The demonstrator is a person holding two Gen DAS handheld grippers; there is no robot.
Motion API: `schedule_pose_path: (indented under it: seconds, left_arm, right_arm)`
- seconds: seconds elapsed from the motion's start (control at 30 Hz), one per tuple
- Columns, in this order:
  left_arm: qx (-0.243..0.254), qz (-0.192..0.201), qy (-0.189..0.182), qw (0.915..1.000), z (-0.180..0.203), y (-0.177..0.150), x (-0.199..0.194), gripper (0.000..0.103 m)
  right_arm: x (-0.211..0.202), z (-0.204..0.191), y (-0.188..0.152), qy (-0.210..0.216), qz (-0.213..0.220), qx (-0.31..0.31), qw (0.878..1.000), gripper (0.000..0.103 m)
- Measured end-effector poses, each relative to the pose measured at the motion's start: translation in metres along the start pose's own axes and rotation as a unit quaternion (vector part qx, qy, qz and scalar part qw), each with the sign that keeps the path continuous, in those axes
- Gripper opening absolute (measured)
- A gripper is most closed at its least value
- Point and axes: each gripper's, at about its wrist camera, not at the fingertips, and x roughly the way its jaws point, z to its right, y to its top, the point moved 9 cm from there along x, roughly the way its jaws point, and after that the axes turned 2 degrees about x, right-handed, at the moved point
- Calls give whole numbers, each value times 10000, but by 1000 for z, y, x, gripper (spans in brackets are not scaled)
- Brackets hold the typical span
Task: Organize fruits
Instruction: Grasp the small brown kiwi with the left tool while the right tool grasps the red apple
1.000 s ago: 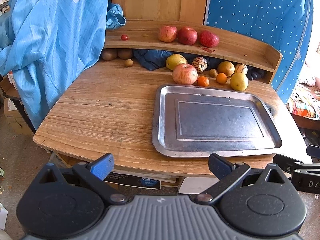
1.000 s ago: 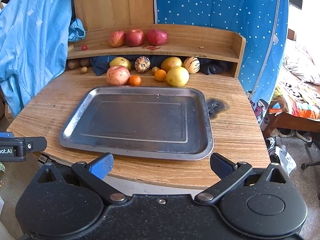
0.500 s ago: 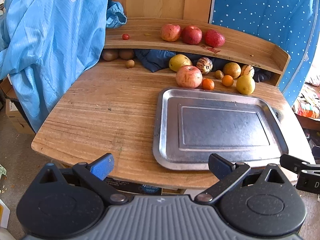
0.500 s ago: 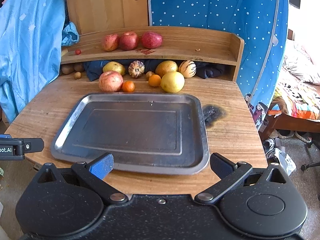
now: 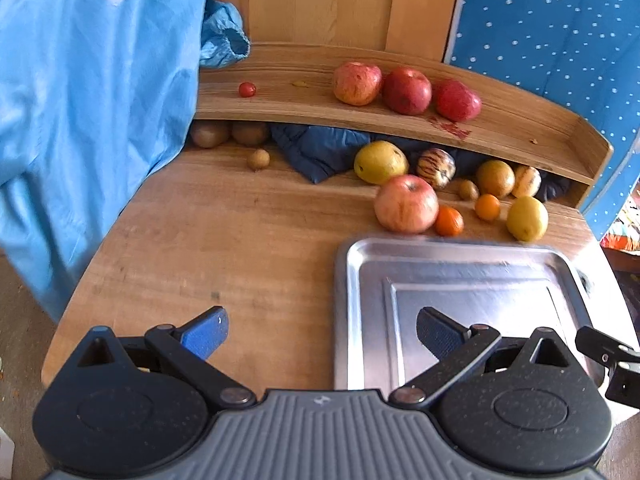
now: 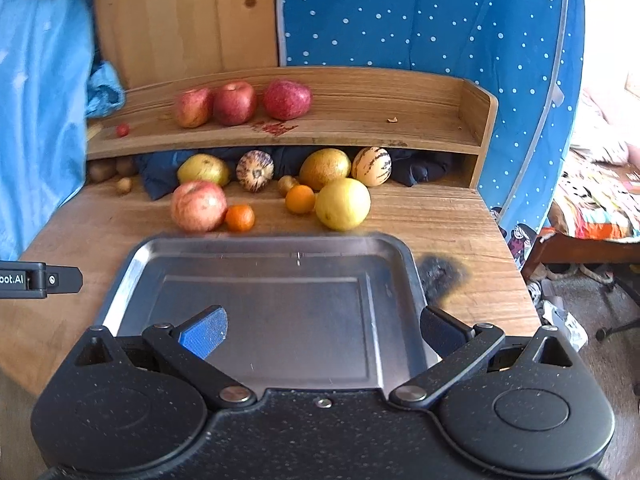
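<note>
Left gripper [image 5: 320, 330] and right gripper [image 6: 322, 328] spread apart, empty; shiny rectangular steel tray [image 6: 256, 246], round apples [image 6: 234, 103]

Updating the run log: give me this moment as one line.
left gripper: open, empty | right gripper: open, empty, over tray | tray: bare | fruit: none moved | nearest: apple

Left claw [image 5: 320, 330] spread wide and empty over the table's [image 5: 224, 236] near edge; steel tray [image 5: 460, 256] near the right edge, apples [image 5: 406, 90] on the back shelf [image 5: 520, 134].
</note>
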Motion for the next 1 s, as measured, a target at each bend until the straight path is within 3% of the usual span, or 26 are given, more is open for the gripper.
schedule_pose_path:
  seconds: [0.43,0.73,1.0]
  left_arm:
    - [59,-126,-308,9994,-76,82,90,102]
    - [776,-227,-714,9942,-90,117,153,102]
    - [973,-181,-929,9908,-90,132,187,98]
  right_arm:
    - [51,-89,20,122,-109,-132,9998,102]
    - [93,-156,64,294,81,-930,9952,102]
    - [136,-172,77,271,-479,-118,9984,96]
